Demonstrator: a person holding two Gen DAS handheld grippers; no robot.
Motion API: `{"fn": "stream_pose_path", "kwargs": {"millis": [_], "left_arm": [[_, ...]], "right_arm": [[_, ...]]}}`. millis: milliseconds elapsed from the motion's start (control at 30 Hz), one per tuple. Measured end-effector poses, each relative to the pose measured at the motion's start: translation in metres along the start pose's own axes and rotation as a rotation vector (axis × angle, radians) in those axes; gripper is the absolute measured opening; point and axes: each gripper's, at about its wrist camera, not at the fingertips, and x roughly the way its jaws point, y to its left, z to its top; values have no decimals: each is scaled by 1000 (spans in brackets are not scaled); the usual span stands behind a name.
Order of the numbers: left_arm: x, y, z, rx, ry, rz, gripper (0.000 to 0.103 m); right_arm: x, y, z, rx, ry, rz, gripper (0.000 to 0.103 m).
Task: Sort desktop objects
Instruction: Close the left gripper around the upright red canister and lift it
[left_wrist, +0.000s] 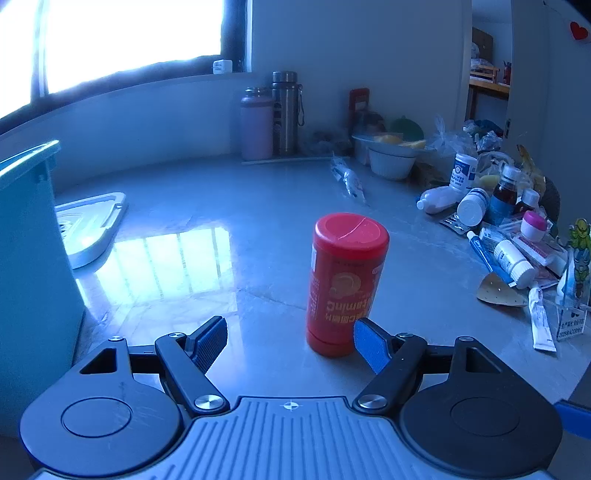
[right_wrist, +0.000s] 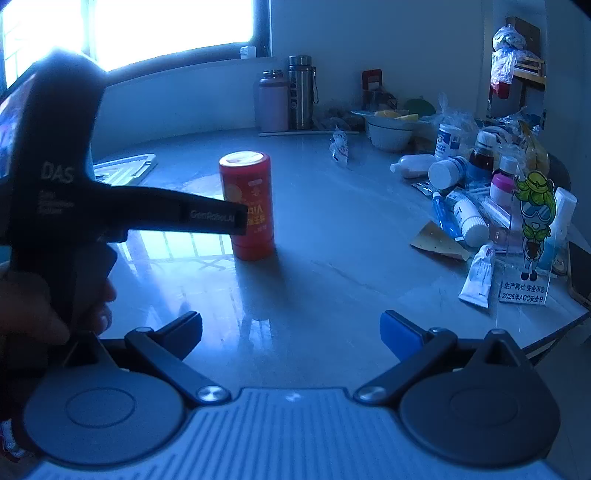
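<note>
On the glossy stone-look table (left_wrist: 258, 221), a smooth red cylindrical bottle (left_wrist: 345, 284) stands upright, long axis vertical, just ahead of the left gripper (left_wrist: 290, 341); left and right gripper (right_wrist: 291, 332) ribbed pads spread apart

The left gripper (left_wrist: 290, 341) hangs low and level with its blue-padded fingers (left_wrist: 210, 341) spread wide, while the right gripper (right_wrist: 291, 334), likewise level, holds its fingers (right_wrist: 400, 334) wide apart and empty.

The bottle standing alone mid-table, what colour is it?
Red all over, the bottle has orange-yellow printed lettering; the left wrist view shows it best.
</note>
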Motion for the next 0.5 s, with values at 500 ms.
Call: {"fn": "stream_pose_path", "kwargs": {"millis": [500], "left_arm": [[39,-23,17,43,10,-28,78]], "right_arm": [[11,-8,-6,8,37,-14,103]]}}
